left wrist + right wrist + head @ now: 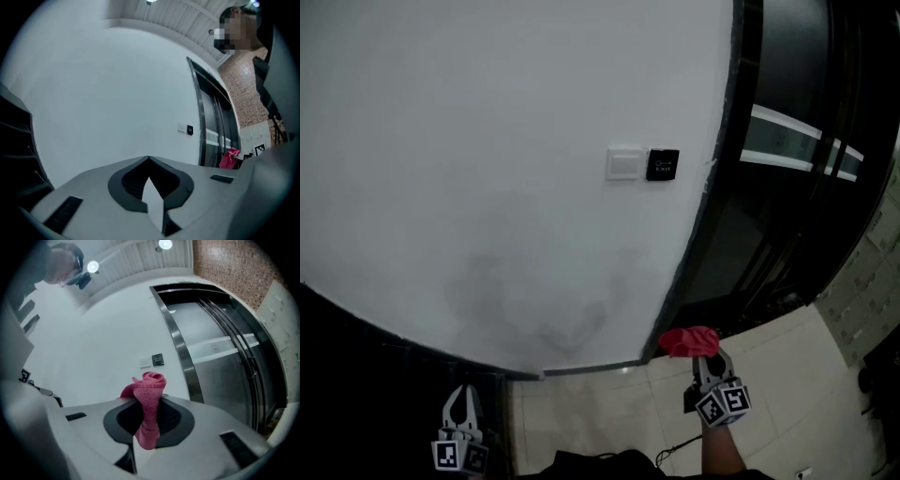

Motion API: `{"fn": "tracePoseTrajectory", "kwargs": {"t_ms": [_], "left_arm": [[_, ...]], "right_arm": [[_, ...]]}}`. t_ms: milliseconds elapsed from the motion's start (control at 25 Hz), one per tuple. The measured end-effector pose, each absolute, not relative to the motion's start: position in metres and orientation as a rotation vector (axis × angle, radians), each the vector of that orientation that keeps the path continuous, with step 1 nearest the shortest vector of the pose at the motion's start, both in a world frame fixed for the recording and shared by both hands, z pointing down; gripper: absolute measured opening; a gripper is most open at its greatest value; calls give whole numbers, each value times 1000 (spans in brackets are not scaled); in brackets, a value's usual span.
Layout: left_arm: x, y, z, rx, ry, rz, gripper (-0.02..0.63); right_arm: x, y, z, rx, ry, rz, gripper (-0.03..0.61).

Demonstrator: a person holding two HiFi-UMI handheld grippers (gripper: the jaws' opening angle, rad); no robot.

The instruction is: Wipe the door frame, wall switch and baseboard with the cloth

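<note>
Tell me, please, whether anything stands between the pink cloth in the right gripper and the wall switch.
Nothing visible does. The right gripper holds the cloth low beside the door frame, and only bare white wall lies between it and the wall switch above. The black panel sits beside the switch, not in the path.
</note>
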State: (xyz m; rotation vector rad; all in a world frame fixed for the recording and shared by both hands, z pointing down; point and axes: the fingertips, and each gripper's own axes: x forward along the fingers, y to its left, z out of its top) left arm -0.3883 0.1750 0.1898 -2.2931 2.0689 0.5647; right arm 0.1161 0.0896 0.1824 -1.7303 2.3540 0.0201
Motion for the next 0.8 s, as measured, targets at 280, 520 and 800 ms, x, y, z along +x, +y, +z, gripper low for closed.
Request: {"fn": "tracePoseTrajectory", "kwargs": {"t_ms": [280,520,800], "left_arm": [[-371,201,198,-2200,2099,664,-6],[-343,199,194,-2197,2095,681,-6],[-338,203,204,-2229,2120,634,-6]], "right_arm": [[150,98,180,-1660,2404,88,49],[159,86,190,-1674,2392,55,48],[168,89,200,-1708,2374,-5,46]]}}
